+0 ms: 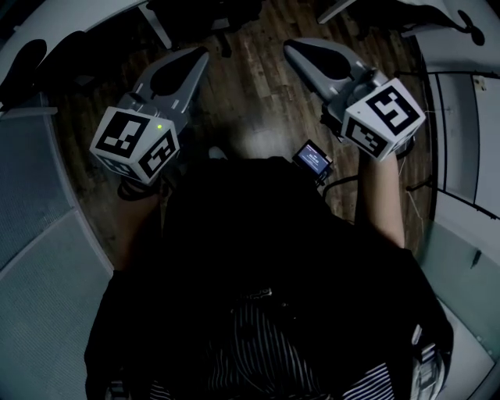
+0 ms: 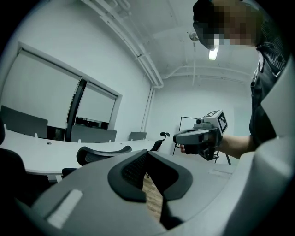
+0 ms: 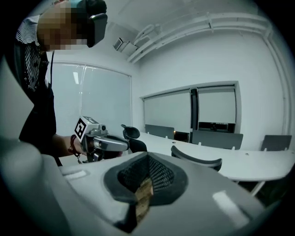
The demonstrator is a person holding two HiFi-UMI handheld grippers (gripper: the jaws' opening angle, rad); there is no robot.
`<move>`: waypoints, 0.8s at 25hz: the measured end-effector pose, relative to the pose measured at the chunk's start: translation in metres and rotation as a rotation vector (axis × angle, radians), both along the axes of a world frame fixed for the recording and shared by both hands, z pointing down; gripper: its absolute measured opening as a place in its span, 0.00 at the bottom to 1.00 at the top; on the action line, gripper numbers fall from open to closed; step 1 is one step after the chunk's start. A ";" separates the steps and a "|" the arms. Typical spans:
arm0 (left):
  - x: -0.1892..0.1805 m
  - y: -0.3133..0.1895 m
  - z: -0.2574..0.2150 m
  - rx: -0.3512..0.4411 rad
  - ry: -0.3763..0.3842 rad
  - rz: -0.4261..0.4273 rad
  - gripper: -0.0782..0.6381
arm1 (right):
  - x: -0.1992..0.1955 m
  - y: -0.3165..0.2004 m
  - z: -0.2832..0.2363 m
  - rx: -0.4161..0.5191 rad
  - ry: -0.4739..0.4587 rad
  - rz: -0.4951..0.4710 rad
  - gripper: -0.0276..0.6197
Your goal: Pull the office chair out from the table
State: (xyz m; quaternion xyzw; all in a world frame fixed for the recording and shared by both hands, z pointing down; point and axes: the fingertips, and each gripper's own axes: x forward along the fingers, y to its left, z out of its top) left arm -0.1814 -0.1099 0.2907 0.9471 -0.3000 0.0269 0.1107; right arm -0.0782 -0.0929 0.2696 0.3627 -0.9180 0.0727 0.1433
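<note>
Black mesh office chairs stand tucked against a long white table. In the left gripper view one chair back (image 2: 103, 152) shows at the table (image 2: 41, 156). In the right gripper view a chair back (image 3: 197, 161) sits at the table edge (image 3: 244, 162). My left gripper (image 1: 200, 55) (image 2: 148, 177) is shut and empty, held over the wood floor away from any chair. My right gripper (image 1: 291, 48) (image 3: 145, 175) is also shut and holds nothing. Each gripper view shows the other gripper (image 2: 199, 137) (image 3: 102, 141) in the air beside it.
Dark wood floor (image 1: 250, 94) lies between the grippers. A chair base (image 1: 220, 17) shows at the top of the head view. Another chair with a headrest (image 2: 159, 140) (image 3: 131, 136) stands at the table's end. Grey partition panels (image 3: 216, 138) line the table's far side.
</note>
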 end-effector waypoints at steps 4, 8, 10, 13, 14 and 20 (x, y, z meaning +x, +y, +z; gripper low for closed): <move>-0.008 -0.020 -0.002 0.009 0.014 0.037 0.10 | -0.011 -0.018 -0.002 0.000 0.008 0.035 0.04; -0.009 -0.034 0.001 0.021 0.026 0.098 0.10 | -0.029 -0.027 0.000 -0.004 0.025 0.052 0.04; -0.004 -0.039 0.002 0.028 0.030 0.117 0.10 | -0.028 -0.029 0.002 -0.017 0.014 0.073 0.04; 0.001 -0.036 0.004 0.011 0.060 0.127 0.10 | -0.023 -0.025 0.007 -0.041 0.019 0.091 0.04; 0.001 -0.035 0.006 0.003 0.066 0.129 0.10 | -0.024 -0.026 0.007 -0.044 0.024 0.092 0.04; -0.003 -0.026 0.016 -0.024 0.067 0.132 0.10 | -0.032 -0.021 0.007 -0.042 0.050 0.078 0.04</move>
